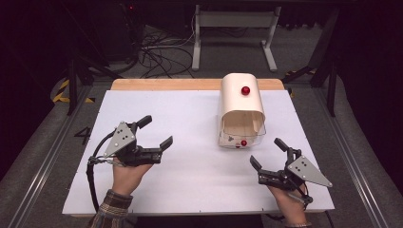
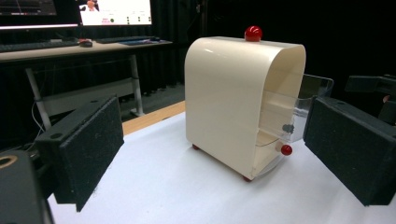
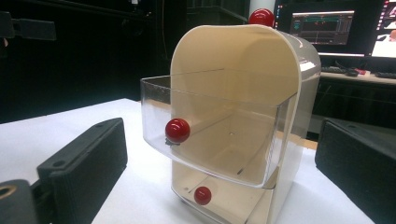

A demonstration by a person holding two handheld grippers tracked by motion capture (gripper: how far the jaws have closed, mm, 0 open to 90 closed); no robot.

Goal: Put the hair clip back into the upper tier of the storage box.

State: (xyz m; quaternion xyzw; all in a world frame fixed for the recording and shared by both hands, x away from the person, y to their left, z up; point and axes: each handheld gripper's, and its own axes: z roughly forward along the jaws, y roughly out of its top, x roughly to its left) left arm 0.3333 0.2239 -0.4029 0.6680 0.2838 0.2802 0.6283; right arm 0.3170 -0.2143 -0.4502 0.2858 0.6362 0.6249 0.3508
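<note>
High view: a cream drawer cabinet with a red top knob stands on the white tabletop at about 1 o'clock from centre. Its clear upper drawer is pulled partly out toward the person. The left claw, at 9 o'clock, and the right claw, at 4 o'clock, are both spread, empty and apart from the cabinet. Cables and a desk frame lie on the grey floor beyond.

Left gripper view: the cabinet is seen from its side, between the parted jaws; a desk with monitors stands in the dark room behind.

Right gripper view: the upper drawer with its red knob projects open and looks empty; the lower drawer knob sits flush. Judged status: one drawer is open, and closing it or opening the lower one remains.
</note>
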